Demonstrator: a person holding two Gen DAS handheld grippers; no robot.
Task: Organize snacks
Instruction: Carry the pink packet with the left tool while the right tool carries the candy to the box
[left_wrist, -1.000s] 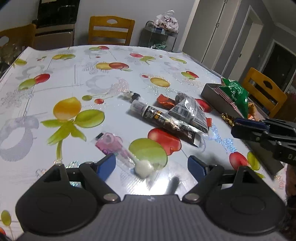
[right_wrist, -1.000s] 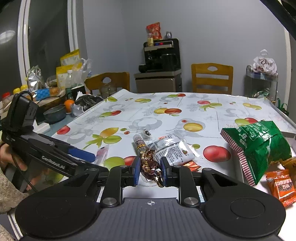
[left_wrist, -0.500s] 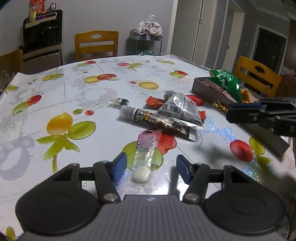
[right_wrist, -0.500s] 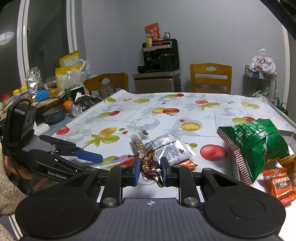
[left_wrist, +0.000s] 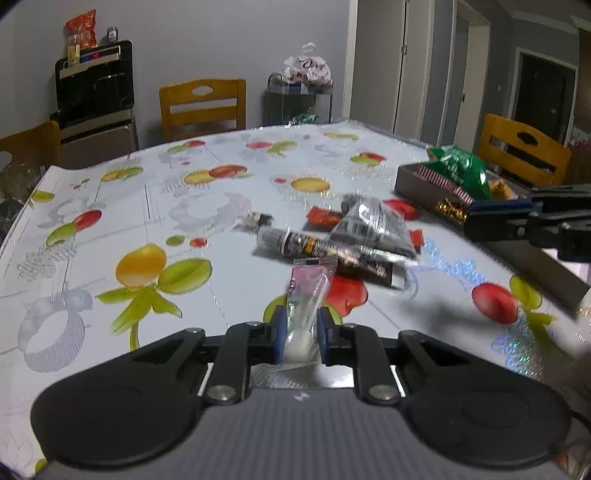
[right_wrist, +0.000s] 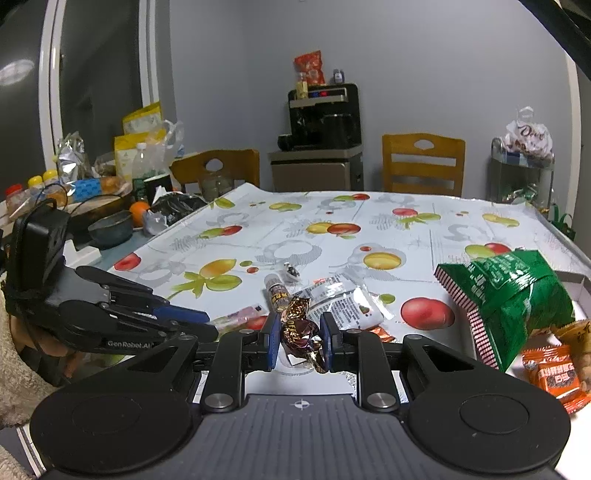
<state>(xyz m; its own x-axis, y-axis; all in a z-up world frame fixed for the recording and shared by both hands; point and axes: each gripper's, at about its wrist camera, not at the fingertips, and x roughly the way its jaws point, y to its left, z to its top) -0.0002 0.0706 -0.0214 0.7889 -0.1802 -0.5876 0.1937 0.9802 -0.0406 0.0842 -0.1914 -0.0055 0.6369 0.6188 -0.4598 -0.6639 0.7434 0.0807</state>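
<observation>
- Left wrist view: the left gripper (left_wrist: 300, 330) has just gone from wide open around the clear lollipop packet (left_wrist: 309, 291) to closed on it. A second ago its blue pads stood either side of the packet as it lay on the desk (left_wrist: 122, 206); now they pinch its lower end, with the white sweet between the jaws and the pink top pointing away.
- This means one more loose snack is secured, and I judge the carry to the box comes next.
- Beyond the packet lie the long brown tube snack (left_wrist: 325, 253), a clear printed sachet (left_wrist: 373, 227) and a small orange wrapper (left_wrist: 323, 218), all loose on the desk.
- To the right of the packet, the grey box (left_wrist: 413, 181) holds a green bag (left_wrist: 460, 170); something gold and orange sits next to the bag.
- Right wrist view: the right gripper (right_wrist: 298, 338) is unchanged, its jaws closed on a brown foil-wrapped sweet (right_wrist: 297, 328).
- Left of that sweet, the other gripper shows with the pink packet end at its tip.
- Right of the sweet, the green bag leans in the white-lined box (right_wrist: 581, 286); orange sachets (right_wrist: 556, 373) lie below the bag, though I cannot tell whether they are inside the box.
</observation>
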